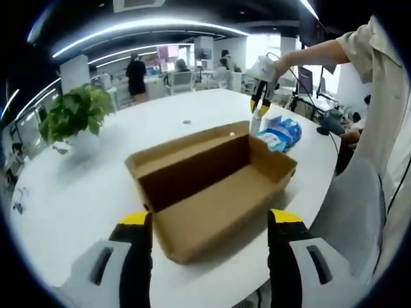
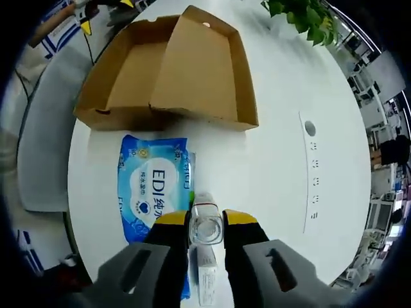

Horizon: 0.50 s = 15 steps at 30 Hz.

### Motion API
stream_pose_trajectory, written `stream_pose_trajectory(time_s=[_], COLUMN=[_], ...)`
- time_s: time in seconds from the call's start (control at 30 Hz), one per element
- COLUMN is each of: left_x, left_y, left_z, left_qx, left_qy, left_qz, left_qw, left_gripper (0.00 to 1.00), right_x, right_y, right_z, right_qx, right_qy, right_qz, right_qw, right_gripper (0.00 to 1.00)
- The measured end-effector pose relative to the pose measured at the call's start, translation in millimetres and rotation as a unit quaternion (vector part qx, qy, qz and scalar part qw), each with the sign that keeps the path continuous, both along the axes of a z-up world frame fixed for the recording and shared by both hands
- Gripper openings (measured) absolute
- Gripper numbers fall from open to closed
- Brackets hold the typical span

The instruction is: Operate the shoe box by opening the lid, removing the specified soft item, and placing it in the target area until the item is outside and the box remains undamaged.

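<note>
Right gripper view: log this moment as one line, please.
shoe box: open, on white table | wipes pack: outside box, on table | right gripper: shut on clear bottle beside pack | left gripper: open, at box

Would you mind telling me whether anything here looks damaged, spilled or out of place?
Nothing stands out. The box lies open and looks undamaged, the wipes pack lies flat beside it, and the right gripper holds a small clear bottle with no spill showing.

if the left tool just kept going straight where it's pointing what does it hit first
Most likely the near end wall of the open shoe box, which sits right ahead between the jaws of the left tool. Depth is hard to judge, but nothing lies on the table before it.
</note>
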State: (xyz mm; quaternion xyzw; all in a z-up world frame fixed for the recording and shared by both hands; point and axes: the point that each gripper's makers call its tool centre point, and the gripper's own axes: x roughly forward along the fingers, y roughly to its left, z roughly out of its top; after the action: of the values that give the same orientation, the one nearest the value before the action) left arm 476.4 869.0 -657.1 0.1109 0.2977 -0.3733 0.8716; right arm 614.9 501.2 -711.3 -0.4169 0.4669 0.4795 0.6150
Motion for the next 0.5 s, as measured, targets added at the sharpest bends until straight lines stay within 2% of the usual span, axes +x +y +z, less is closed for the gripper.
stream_pose_trajectory(time_s=[0.23, 0.5], left_x=[1.8, 7.0], left_y=[4.9, 17.2], left_z=[-3.4, -9.1], left_qx=[0.004, 0.019], left_qy=[0.002, 0.006], left_qz=[0.01, 0.035], left_qw=[0.9999, 0.9992], left_gripper=[0.73, 0.66], right_x=[4.7, 3.5], right_y=[4.6, 4.9], right_z=[-0.5, 0.2], right_qx=[0.003, 0.001], right_qy=[-0.003, -0.008], right_qz=[-0.002, 0.009], right_qw=[1.0, 0.9999], right_gripper=[0.18, 0.18])
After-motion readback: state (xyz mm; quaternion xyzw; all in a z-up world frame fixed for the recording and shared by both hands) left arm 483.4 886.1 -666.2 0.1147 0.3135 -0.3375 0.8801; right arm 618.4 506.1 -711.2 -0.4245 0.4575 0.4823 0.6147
